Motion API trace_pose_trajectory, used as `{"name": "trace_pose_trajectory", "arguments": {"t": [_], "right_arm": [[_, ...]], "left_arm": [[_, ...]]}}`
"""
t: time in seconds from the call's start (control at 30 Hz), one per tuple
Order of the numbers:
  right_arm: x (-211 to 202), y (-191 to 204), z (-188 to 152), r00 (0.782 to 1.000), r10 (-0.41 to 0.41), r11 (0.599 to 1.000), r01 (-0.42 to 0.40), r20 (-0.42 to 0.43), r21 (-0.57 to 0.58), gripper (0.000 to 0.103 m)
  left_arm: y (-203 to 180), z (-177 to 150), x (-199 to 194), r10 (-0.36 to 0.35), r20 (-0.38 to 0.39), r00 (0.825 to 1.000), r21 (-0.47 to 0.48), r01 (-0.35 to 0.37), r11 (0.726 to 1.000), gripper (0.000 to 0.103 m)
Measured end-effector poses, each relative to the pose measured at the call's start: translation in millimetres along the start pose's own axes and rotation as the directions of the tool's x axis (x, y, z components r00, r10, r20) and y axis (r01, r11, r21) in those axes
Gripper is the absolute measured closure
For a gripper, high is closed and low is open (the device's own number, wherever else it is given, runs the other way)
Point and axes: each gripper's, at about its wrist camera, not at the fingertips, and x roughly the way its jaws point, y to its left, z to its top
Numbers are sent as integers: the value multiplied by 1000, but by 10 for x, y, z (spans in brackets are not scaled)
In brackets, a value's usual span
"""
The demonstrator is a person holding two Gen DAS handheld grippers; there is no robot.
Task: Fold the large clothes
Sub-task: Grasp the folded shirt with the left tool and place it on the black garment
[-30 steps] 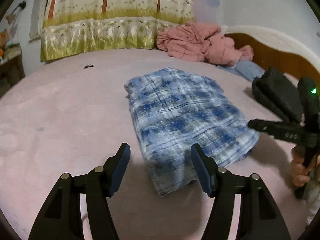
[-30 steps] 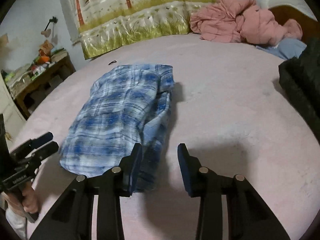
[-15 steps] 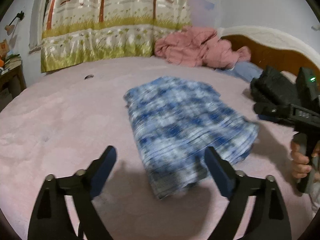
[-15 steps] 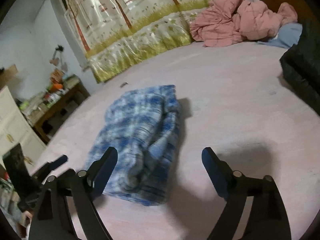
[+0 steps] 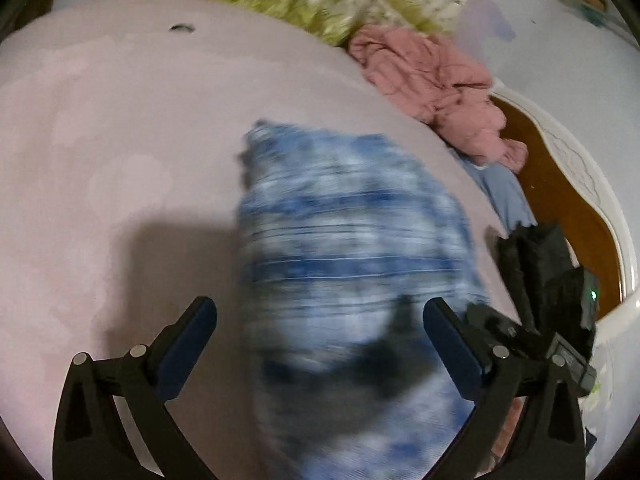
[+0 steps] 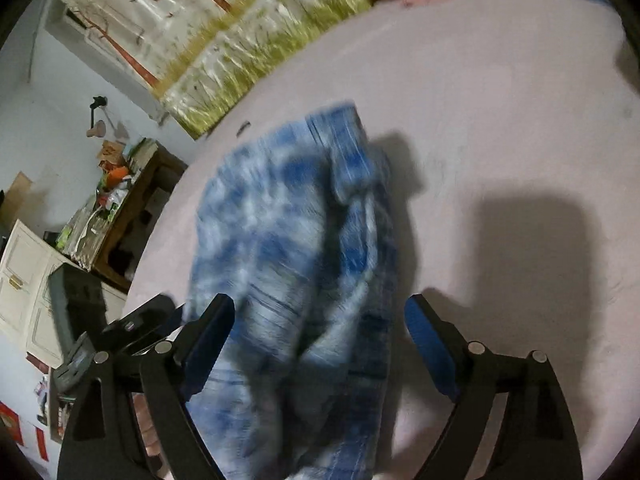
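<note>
A folded blue-and-white plaid garment (image 5: 352,248) lies on the pink bed sheet (image 5: 100,160), blurred by motion. My left gripper (image 5: 320,308) hangs over its near end with jaws wide and still opening, and the cloth shows between its fingers without being pinched. My right gripper (image 6: 320,306) is open wide over the same garment (image 6: 288,232) from the other side, gripping nothing. Each gripper shows at the edge of the other's view: the right gripper (image 5: 520,340) and the left gripper (image 6: 136,324).
A crumpled pink blanket (image 5: 436,80), a blue pillow (image 5: 504,196) and a dark folded bundle (image 5: 536,256) lie by the wooden headboard (image 5: 560,184). A printed curtain (image 6: 224,40) hangs behind the bed. A cluttered desk (image 6: 120,200) and white cabinet (image 6: 24,280) stand beside it.
Both grippers have opened from narrow to wide. They have moved in over the plaid garment, tipped down and rolled, so the cloth now fills the space between their fingers.
</note>
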Motion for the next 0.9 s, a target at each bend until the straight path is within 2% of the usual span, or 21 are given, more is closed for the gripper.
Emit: {"name": "trace_pose_trajectory", "arguments": {"t": [0.07,0.1,0.13,0.17,0.2,0.23,0.27,0.3,0.37,0.47,0.57,0.63,0.7,0.8,0.87,0.9], "right_arm": [[51,-1,-50,1000,9,999,-9,-2,-31,16],[54,25,-58,1000,2,998,-2,5,-55,19],[78,52,-64,1000,-3,997,3,6,-75,31],[112,61,-68,1000,6,997,-6,-2,-82,37],[140,69,-74,1000,1,996,-1,3,-85,46],[136,67,-86,1000,-2,997,4,18,-83,55],[109,81,-95,1000,3,996,0,31,-85,59],[67,117,-109,999,0,995,5,54,-97,65],[-55,280,-163,993,-25,985,44,114,-168,69],[-438,570,-221,972,-57,958,118,228,-261,71],[-974,644,-123,957,-6,975,71,291,-212,71],[-1424,730,-45,937,-9,971,92,350,-221,71],[-1874,807,5,903,-39,957,157,427,-246,71],[-2607,798,76,837,-73,943,235,542,-236,70],[-3099,731,112,777,-104,935,289,620,-205,70],[-3384,666,116,733,-126,932,318,669,-173,70]], "left_arm": [[129,-11,119,-55,-39,998,-18,54,998,3],[153,-16,87,-71,-17,997,-16,71,997,9],[162,-28,50,-90,0,996,-15,90,996,17],[176,-39,36,-127,-3,992,-20,127,992,43],[196,-46,39,-152,-10,988,-25,152,988,60],[186,-74,26,-142,0,990,-12,142,990,68],[153,-90,-12,-141,10,990,14,140,990,81],[88,-106,-77,-131,32,991,43,130,991,87],[-117,-132,-242,-109,92,990,109,98,989,90],[-425,-122,-488,-115,156,981,176,87,980,91],[-870,-89,-804,-174,189,966,232,128,964,91],[-1270,-35,-988,-209,216,954,286,143,948,90],[-1719,18,-1120,-250,241,938,353,155,923,90],[-2422,122,-1179,-335,243,910,413,215,885,90],[-2936,169,-1155,-382,235,894,470,239,850,90],[-3206,173,-1138,-405,231,884,508,246,826,90]]}}
